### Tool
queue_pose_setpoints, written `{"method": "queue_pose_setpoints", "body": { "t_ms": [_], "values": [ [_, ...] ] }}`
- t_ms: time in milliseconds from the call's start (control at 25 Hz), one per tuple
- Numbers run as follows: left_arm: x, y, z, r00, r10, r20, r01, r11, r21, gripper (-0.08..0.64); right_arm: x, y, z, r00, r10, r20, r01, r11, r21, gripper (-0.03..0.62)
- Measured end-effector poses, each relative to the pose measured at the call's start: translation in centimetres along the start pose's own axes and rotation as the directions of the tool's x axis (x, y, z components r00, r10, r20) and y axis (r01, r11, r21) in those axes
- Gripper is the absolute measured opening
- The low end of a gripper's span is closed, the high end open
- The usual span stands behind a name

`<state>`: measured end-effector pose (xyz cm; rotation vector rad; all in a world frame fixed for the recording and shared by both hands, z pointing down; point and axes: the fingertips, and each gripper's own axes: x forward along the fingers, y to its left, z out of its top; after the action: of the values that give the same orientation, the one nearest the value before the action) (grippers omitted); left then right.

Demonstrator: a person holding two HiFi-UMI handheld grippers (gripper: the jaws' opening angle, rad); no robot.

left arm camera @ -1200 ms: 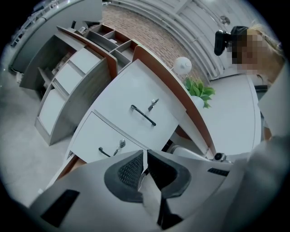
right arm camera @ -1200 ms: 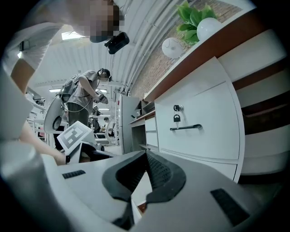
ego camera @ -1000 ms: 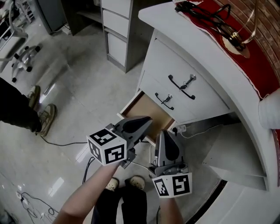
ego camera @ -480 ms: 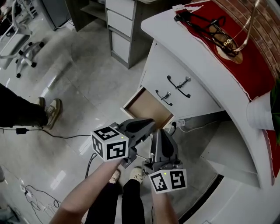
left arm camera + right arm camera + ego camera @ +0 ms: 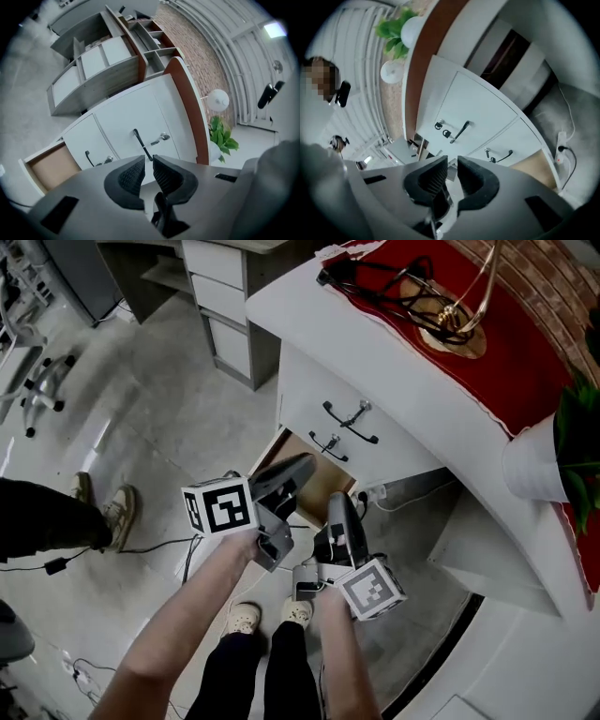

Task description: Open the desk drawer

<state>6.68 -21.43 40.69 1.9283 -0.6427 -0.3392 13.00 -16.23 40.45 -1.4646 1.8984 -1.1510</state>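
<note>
The bottom drawer (image 5: 300, 443) of the curved white desk (image 5: 375, 343) stands pulled out toward the person, with its pale wooden inside showing. It sits below two shut drawers with dark handles (image 5: 352, 423).

Both tools hang in front of it, on the near side, and neither touches it. The left gripper (image 5: 148, 159) points at the drawer fronts. It is released: its ribbed pads are only a narrow gap apart, with nothing between them. The right gripper (image 5: 452, 161), just to its right, is rolled over on its side. Its jaws have just been opening and now stand slightly apart, also empty.

A red cloth (image 5: 525, 362) covers the far right of the desk top, beside a white plant pot (image 5: 534, 460). A bystander's shoe (image 5: 119, 510) is on the floor at far left.
</note>
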Motion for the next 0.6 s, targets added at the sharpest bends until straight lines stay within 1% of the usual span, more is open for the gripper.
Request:
{"method": "queue_pose_setpoints", "body": {
  "t_ms": [80, 120, 160, 240, 360, 480, 600],
  "values": [
    [0.8, 0.2, 1.1, 1.0, 0.011, 0.018, -0.011, 1.0, -0.009, 0.04, 0.9, 0.1, 0.8, 0.999, 0.022, 0.024, -0.024, 0.997, 0.079, 0.123],
    [1.3, 0.3, 1.3, 1.0, 0.017, 0.012, -0.017, 1.0, -0.009, 0.043, 1.3, 0.1, 1.2, 0.999, 0.03, 0.029, -0.033, 0.995, 0.098, 0.138],
    [1.8, 0.5, 1.3, 1.0, 0.022, 0.002, -0.022, 1.0, -0.014, 0.062, 1.7, 0.1, 1.6, 0.999, 0.036, 0.033, -0.04, 0.993, 0.109, 0.144],
    [2.9, 0.9, 1.5, 1.0, 0.02, -0.008, -0.02, 0.999, -0.046, 0.128, 2.4, -0.3, 2.5, 0.998, 0.037, 0.049, -0.042, 0.992, 0.12, 0.149],
    [4.3, 1.2, 2.4, 1.0, 0.003, 0.011, -0.002, 0.995, -0.103, 0.14, 3.3, -1.9, 3.8, 0.997, -0.011, 0.081, -0.001, 0.989, 0.145, 0.149],
    [5.5, 1.4, 2.9, 1.0, 0.008, 0.016, -0.006, 0.995, -0.104, 0.141, 4.0, -3.7, 4.5, 0.993, -0.071, 0.098, 0.049, 0.976, 0.211, 0.149],
    [6.2, 2.1, 3.6, 0.999, 0.028, 0.037, -0.023, 0.99, -0.141, 0.141, 5.0, -4.7, 5.1, 0.989, -0.103, 0.108, 0.073, 0.966, 0.249, 0.147]
  ]
}}
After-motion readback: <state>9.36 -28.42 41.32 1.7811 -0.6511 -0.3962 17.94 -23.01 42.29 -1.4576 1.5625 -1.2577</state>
